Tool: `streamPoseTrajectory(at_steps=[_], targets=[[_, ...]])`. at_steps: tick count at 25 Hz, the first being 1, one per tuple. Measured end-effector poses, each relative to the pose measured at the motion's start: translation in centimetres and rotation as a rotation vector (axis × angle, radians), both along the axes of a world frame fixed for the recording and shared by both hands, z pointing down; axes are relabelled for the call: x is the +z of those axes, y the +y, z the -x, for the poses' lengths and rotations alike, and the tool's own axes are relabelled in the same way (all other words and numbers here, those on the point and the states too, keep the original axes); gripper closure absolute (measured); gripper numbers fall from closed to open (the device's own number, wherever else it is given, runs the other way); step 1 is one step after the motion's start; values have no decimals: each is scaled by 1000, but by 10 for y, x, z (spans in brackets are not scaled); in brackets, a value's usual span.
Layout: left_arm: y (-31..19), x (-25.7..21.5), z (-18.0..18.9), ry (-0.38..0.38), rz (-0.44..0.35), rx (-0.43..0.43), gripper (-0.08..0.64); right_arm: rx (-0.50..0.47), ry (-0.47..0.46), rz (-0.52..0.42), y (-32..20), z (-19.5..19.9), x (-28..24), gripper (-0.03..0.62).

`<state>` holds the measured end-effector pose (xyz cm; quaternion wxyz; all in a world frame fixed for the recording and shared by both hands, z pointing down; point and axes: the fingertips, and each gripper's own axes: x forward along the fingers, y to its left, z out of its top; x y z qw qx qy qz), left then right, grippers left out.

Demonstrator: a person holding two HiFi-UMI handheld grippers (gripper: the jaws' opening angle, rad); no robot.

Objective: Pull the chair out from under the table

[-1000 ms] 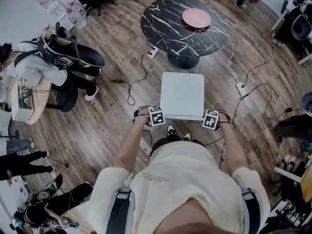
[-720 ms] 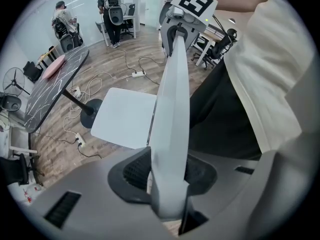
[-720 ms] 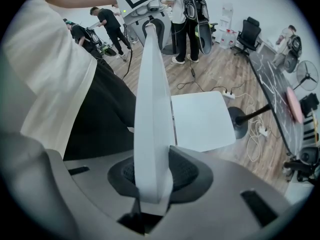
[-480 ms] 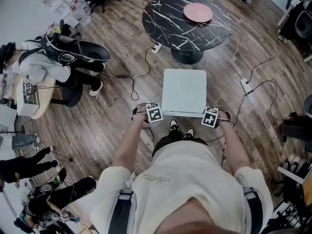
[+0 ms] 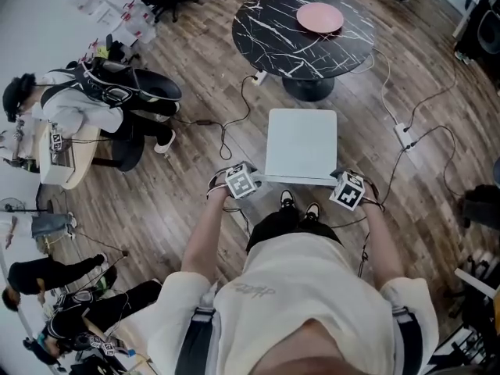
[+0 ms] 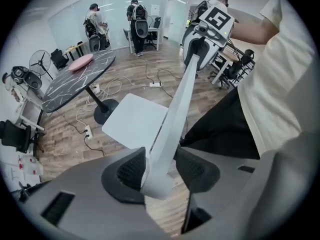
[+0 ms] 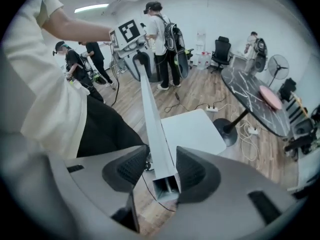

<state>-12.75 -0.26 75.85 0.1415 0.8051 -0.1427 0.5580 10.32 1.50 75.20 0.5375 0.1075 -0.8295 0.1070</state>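
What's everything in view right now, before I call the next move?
chair: one, white, on the floor, near side of the table
table: one, black marbled, beyond the chair
plate: one, pink, on the table
power strips: two, white, on the floor by the table and right of the chair
bystanders: several, mixed clothing, left side of the room
left gripper: one, grey, jaws just been opening, chair's back rail between them
right gripper: one, grey, jaws just been opening, same rail between them

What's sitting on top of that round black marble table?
A single round pink plate lies off-centre on the round black marble table. The tabletop beneath the plate is hidden.
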Motion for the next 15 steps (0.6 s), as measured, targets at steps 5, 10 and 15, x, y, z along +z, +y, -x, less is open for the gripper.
streamPoseTrajectory(at_steps=[5,10,15], targets=[[-2,-32,2,-6,-136,-6,367,178,-212,-79,-9,6,-61,410],[-19,-98,-20,191,-295,-176,378,484,-554,-116,-34,-3,-136,582],[-54,-190,-29,463,-534,-471,460,656,-826,-210,-61,-16,-202,588]])
